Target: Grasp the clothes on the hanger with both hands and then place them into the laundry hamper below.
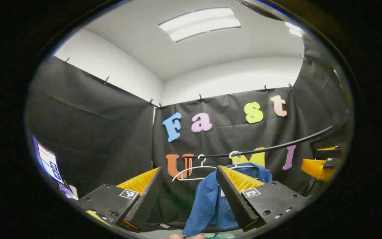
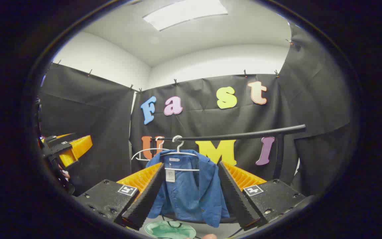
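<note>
Right gripper view puts the blue shirt (image 2: 191,189) on its white hanger (image 2: 179,156) at your 12 o'clock, untouched: nothing is done yet. Your right gripper (image 2: 191,196) and left gripper (image 1: 187,196) stand wide open, empty. What may be the hamper (image 2: 170,229) lies at 6 o'clock.

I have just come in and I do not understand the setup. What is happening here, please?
A person holds one tool in each hand, both aimed at a blue shirt on a white hanger hung from a black rail. The left tool and the right tool are both open and apart from the shirt, so nothing is grasped yet. An empty hanger hangs beside it. A green hamper waits below.
</note>
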### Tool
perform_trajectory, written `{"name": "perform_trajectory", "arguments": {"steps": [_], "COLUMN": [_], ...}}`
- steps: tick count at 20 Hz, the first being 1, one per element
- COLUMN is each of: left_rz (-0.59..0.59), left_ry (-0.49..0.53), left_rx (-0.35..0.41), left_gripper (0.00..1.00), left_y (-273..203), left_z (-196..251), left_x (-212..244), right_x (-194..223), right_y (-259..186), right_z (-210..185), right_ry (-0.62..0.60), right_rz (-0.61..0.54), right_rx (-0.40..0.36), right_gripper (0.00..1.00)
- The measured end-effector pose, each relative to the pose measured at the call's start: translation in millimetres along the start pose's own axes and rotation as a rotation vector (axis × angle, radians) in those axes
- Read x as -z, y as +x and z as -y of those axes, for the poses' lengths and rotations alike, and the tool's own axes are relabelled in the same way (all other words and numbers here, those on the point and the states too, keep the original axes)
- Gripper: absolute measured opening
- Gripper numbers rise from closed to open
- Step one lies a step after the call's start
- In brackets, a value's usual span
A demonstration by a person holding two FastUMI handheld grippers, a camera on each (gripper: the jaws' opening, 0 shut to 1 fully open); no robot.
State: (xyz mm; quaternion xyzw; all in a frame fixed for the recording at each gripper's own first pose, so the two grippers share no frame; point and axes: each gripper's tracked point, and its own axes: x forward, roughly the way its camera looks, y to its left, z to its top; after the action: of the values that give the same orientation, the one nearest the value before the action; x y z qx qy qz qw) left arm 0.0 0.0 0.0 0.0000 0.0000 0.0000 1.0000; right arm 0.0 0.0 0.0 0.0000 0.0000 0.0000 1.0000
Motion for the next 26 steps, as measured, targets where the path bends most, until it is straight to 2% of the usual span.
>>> {"name": "perform_trajectory", "arguments": {"steps": [4,14,21,26], "left_rz": [-0.009,-0.027,-0.099,-0.161], "left_ry": [-0.026,-0.001,-0.01,-0.019], "left_rx": [0.02,0.146,0.258,0.346], "left_gripper": [1.0,1.0,0.99,0.99], "left_y": [18,84,124,141], "left_z": [3,-1,4,17], "left_x": [2,31,90,133], "right_x": [0,10,71,102], "right_y": [10,75,126,149], "right_z": [19,9,0,0], "right_ry": [-0.024,-0.069,-0.049,-0.088], "right_rz": [-0.011,-0.028,-0.153,-0.187], "right_rx": [0.071,0.207,0.325,0.421], "right_gripper": [1.0,1.0,1.0,1.0]}}
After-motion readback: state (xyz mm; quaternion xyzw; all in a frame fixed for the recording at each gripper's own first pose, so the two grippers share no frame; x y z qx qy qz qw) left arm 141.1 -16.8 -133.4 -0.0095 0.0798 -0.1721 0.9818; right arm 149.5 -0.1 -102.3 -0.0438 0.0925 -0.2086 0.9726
